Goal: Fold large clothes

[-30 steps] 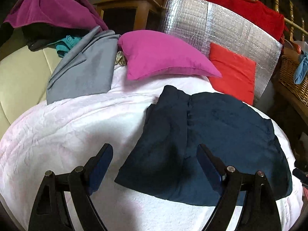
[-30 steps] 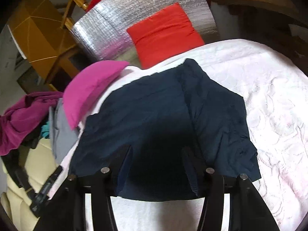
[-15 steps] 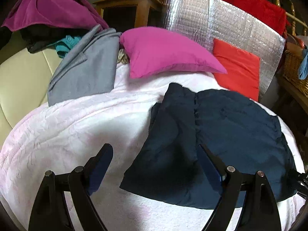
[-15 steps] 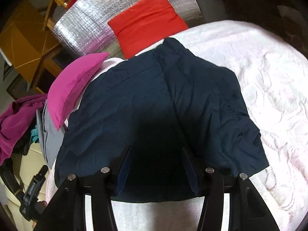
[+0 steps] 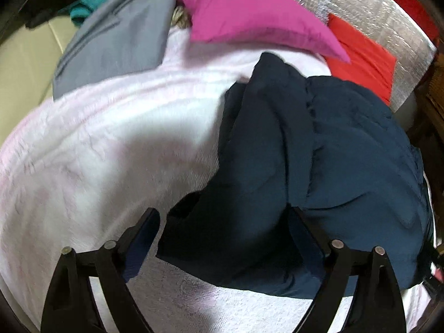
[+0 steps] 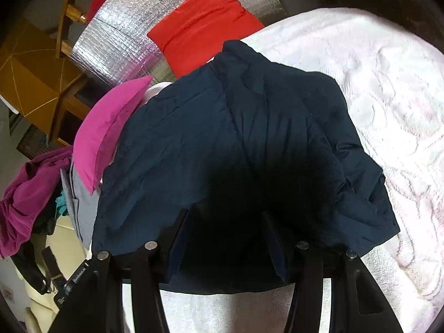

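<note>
The navy garment (image 5: pixel 319 152) lies partly folded on the pink-white bed cover (image 5: pixel 97 138). My left hand-held gripper (image 5: pixel 222 238) is opening wide over its near corner, nothing pinched; my right hand-held gripper (image 6: pixel 224 238) sits half open over the near hem. I should pinch both near corners evenly, catching every layer but not the cover.

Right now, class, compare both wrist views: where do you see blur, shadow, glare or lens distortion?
Left wrist view: motion blur smears the pink blanket and magenta pillow; fisheye bulges the bed. Right wrist view: sharper, but a deep shadow darkens the navy garment between the right gripper's fingers; the silver foil board shows glare.
</note>
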A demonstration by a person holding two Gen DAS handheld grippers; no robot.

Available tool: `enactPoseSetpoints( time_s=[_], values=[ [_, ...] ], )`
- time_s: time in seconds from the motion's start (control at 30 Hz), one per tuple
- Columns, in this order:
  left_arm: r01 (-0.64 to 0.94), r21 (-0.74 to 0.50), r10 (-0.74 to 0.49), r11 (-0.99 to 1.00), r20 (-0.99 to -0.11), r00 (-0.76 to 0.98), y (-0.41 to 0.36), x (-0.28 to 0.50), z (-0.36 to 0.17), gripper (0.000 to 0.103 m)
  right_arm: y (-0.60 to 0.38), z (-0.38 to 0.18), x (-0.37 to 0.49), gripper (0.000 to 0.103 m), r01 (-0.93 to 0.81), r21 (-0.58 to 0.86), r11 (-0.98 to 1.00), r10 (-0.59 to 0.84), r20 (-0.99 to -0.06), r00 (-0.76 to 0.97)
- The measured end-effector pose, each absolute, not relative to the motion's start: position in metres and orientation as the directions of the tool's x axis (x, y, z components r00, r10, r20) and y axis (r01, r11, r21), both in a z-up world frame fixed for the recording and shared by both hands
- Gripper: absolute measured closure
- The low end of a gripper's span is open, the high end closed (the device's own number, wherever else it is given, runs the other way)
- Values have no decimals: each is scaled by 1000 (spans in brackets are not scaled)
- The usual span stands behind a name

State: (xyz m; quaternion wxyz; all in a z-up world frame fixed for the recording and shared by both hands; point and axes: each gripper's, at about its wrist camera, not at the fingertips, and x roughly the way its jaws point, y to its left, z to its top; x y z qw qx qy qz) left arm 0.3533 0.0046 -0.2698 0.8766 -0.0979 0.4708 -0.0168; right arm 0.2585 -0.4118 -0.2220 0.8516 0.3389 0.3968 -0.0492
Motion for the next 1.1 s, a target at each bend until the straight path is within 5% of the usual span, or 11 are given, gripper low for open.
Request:
enactPoseSetpoints(
  time_s=[0.2, 0.47, 0.77, 1.1],
  values=[
    [-84, -240, -164, 967, -842, 514, 14, 358, -274, 4, -402, -220, 264, 43, 336, 482, 809, 163, -733, 660],
    [-87, -223, -140, 971, -825, 548, 25, 347, -250, 4, -385, -217, 273, 26, 316, 394, 863, 119, -767, 631],
    [-84, -201, -117, 976, -808, 578, 40, 343, -236, 4, -369, -217, 277, 21, 340, 300, 891, 34, -793, 609],
    [-88, -188, -98, 978, -794, 600, 47, 347, -229, 4, -379, -209, 275, 20, 343, 322, 882, 95, -836, 540]
  ],
)
